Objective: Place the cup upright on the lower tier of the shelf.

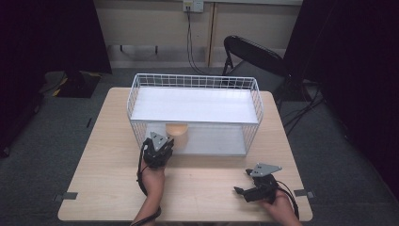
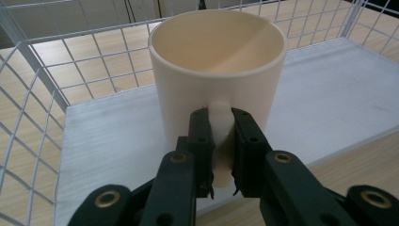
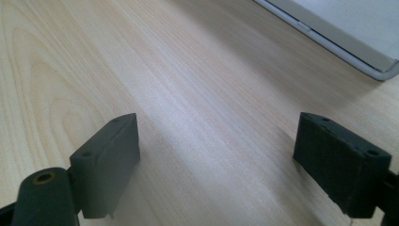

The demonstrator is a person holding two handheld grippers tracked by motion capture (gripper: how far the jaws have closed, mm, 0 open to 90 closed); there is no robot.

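Your left tool [image 2: 221,155] reaches into the rack [image 1: 141,84], clamped on the mug [image 2: 216,70] handle; your right tool [image 3: 216,160] rests wide open, empty, over the surface [image 3: 188,70].

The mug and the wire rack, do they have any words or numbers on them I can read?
None to read. The cream mug, held by its handle in the left gripper, is plain. The white wire rack and the wooden table show no letters or numbers either.
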